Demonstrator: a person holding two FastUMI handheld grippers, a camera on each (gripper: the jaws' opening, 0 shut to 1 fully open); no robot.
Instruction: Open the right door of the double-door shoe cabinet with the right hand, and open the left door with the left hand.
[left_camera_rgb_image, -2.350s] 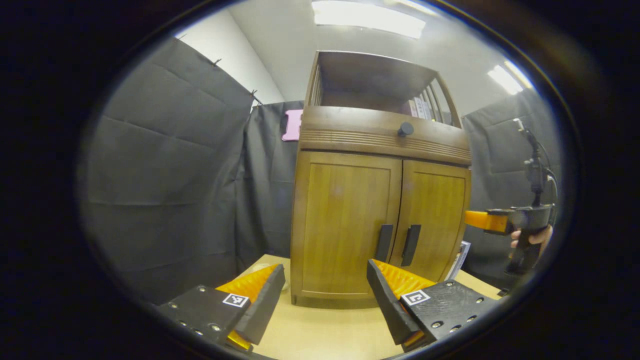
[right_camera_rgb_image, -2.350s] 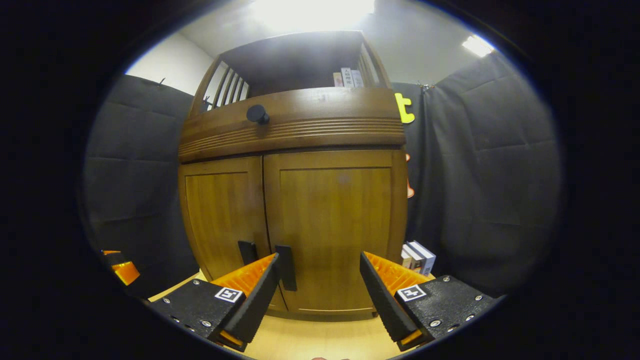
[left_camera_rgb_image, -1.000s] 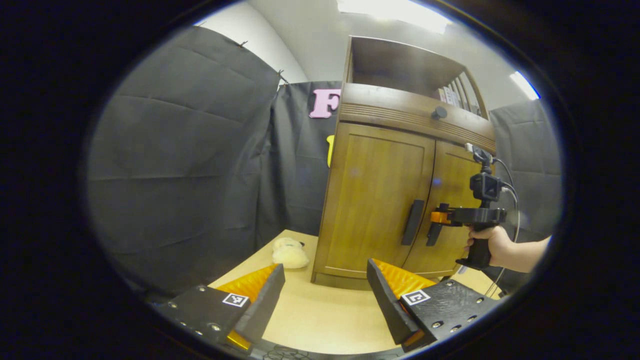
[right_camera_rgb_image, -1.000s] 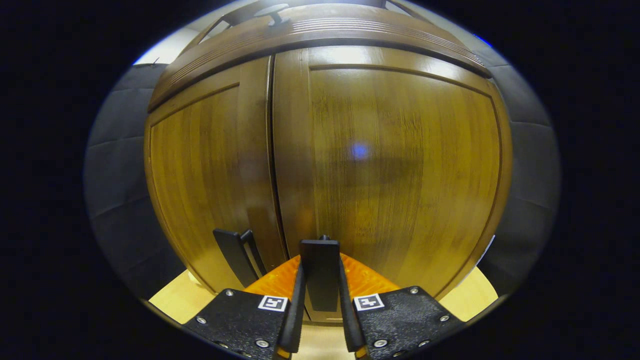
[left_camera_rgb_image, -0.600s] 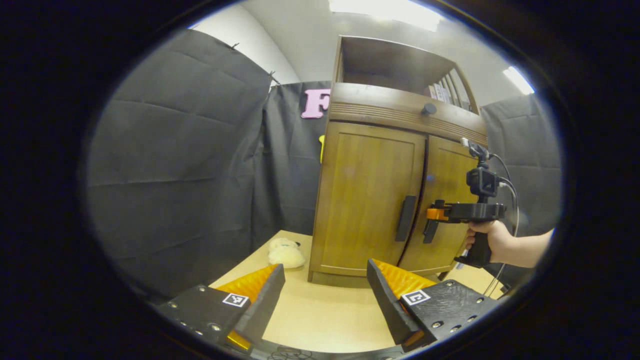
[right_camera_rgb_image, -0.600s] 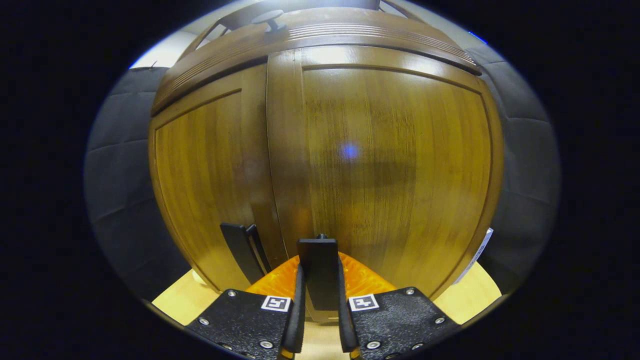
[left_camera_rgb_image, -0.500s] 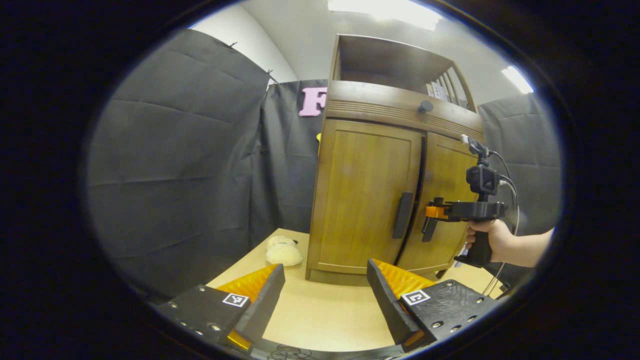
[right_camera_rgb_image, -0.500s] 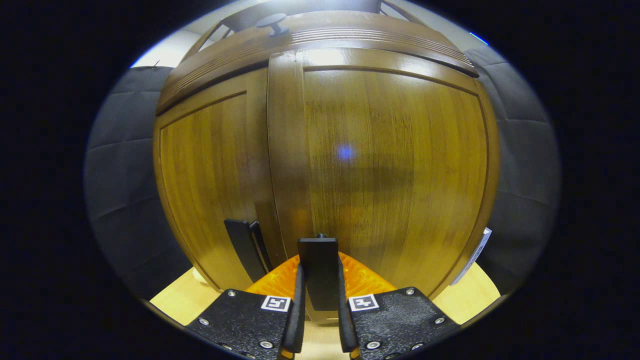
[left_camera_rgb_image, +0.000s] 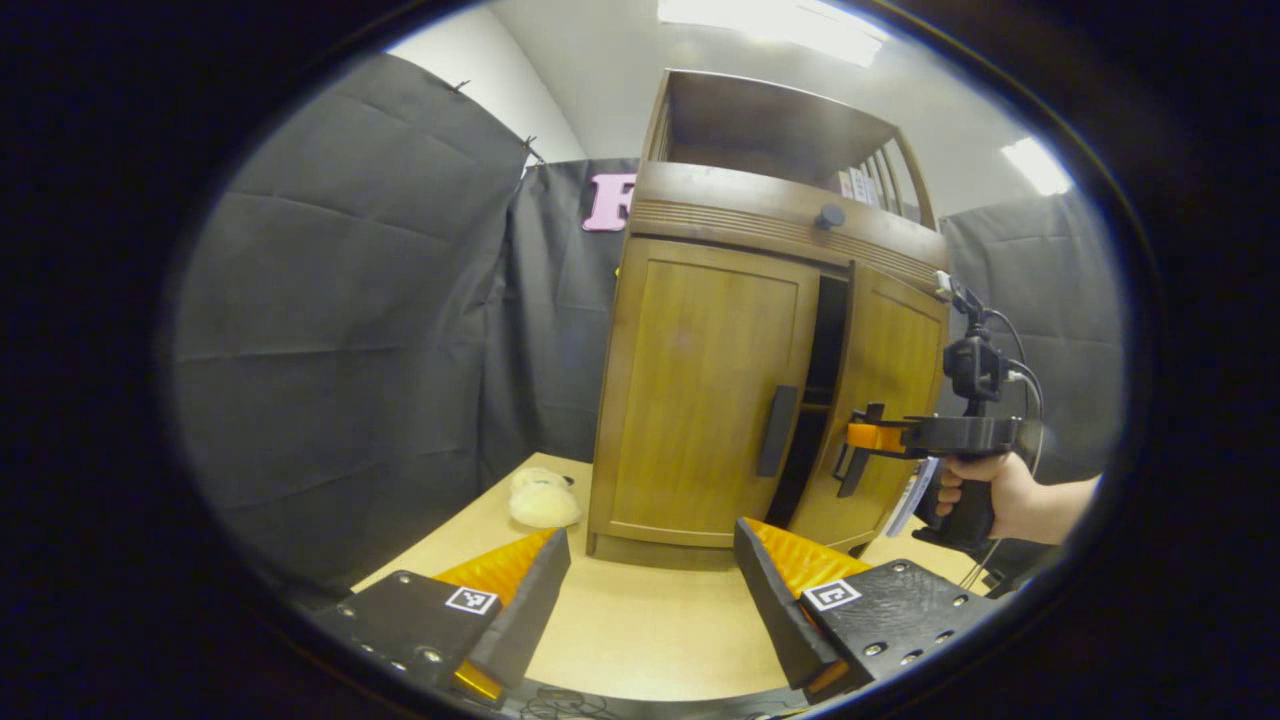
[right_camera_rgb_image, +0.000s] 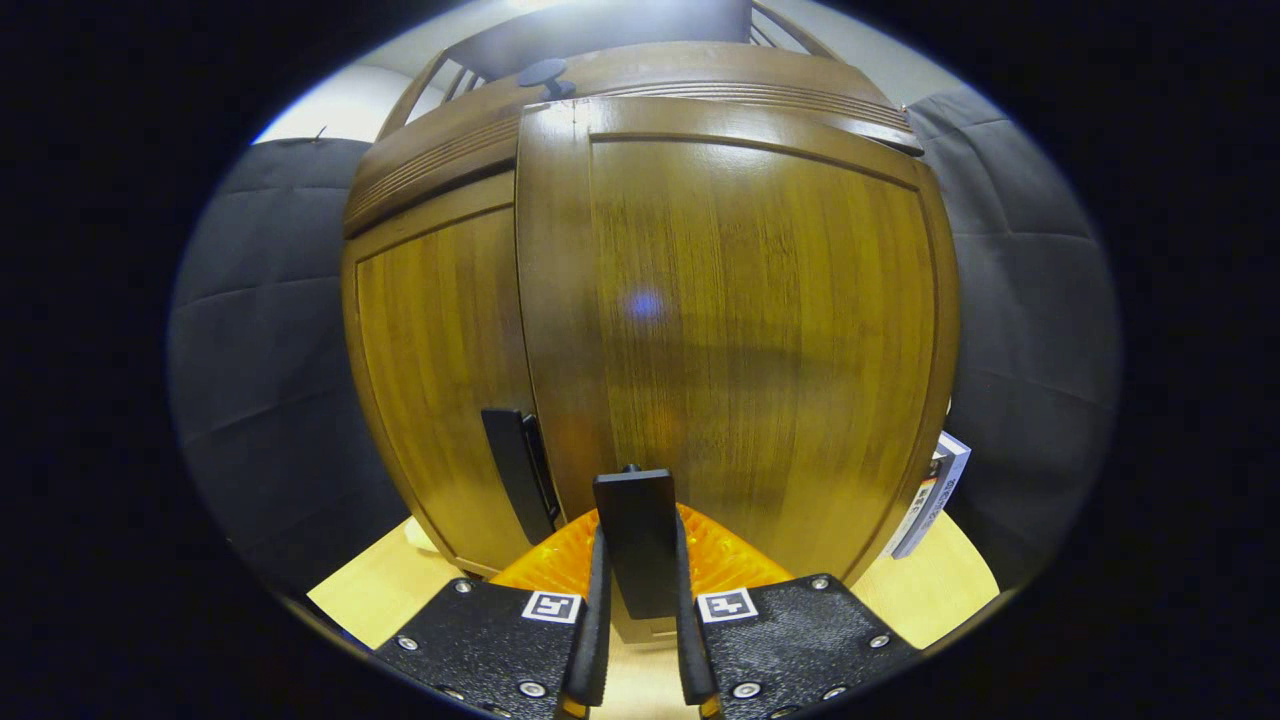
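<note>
- A booth hung with black cloth holds a light wooden table (left_camera_rgb_image: 640, 625), and the shoe cabinet (left_camera_rgb_image: 770, 215) stands on it with a pale slipper (left_camera_rgb_image: 541, 500) near its left corner.
- The right door (right_camera_rgb_image: 740, 330) stands ajar; in the left gripper view a dark gap shows between it and the shut left door (left_camera_rgb_image: 705, 390).
- The right gripper (right_camera_rgb_image: 640, 640) has both fingers pressed together on the right door's handle (right_camera_rgb_image: 636, 540), a flat black bar.
- To swing this door well, I judge the pull should follow an arc about the hinge on the door's far right edge, with the wrist turning as the door turns, so the bar does not twist out of the pads.
- A steady, unhurried pull seems wise, since the cabinet merely stands on the table and might slide.
- The left gripper (left_camera_rgb_image: 650, 590) hangs with its fingers apart, well short of the left door's handle (left_camera_rgb_image: 778, 431).
</note>
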